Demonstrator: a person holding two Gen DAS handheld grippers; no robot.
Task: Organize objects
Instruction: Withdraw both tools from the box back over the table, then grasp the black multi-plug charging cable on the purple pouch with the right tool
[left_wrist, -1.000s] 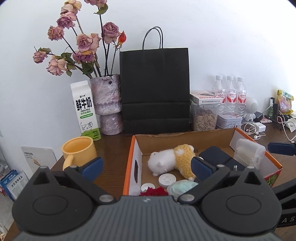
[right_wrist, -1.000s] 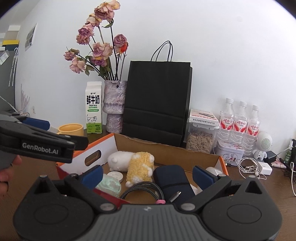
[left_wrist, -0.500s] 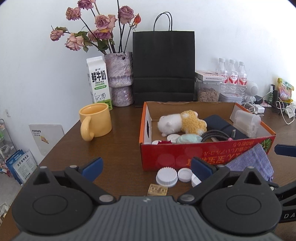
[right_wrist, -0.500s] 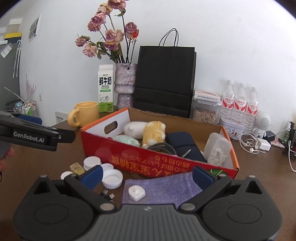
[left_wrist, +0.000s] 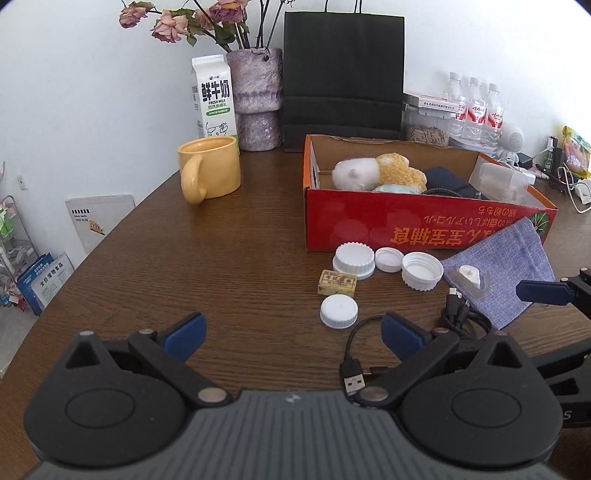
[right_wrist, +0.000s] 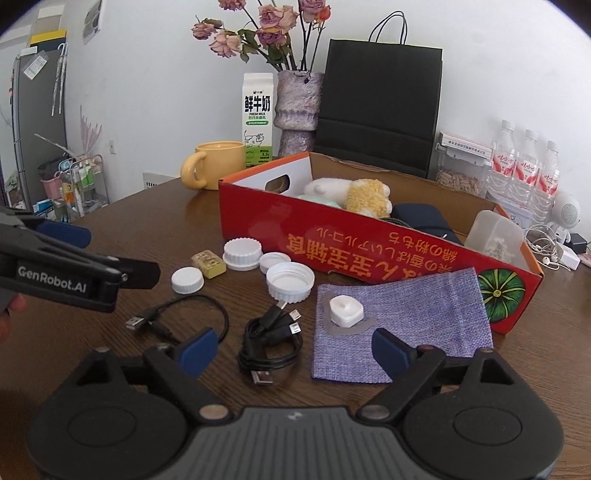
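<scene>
Both grippers hanging over the table, holding nothing

Left gripper (left_wrist: 291, 334) and right gripper (right_wrist: 291, 345) both have jaws spread wide. Loose stuff sits in front of the red box (right_wrist: 369, 247): white caps (right_wrist: 290, 282), coiled cable (right_wrist: 271, 339), purple cloth (right_wrist: 413, 321) (small white thing on top).

Milk carton (left_wrist: 214, 96): "FRESH MILK"; left gripper (right_wrist: 66, 273): "GenRobot.AI".

My left gripper (left_wrist: 291, 338) and right gripper (right_wrist: 291, 345) were black with grey ribbed bodies, blue finger pads (left_wrist: 184, 334), silver pivot screws; left one read "GenRobot.AI".
</scene>
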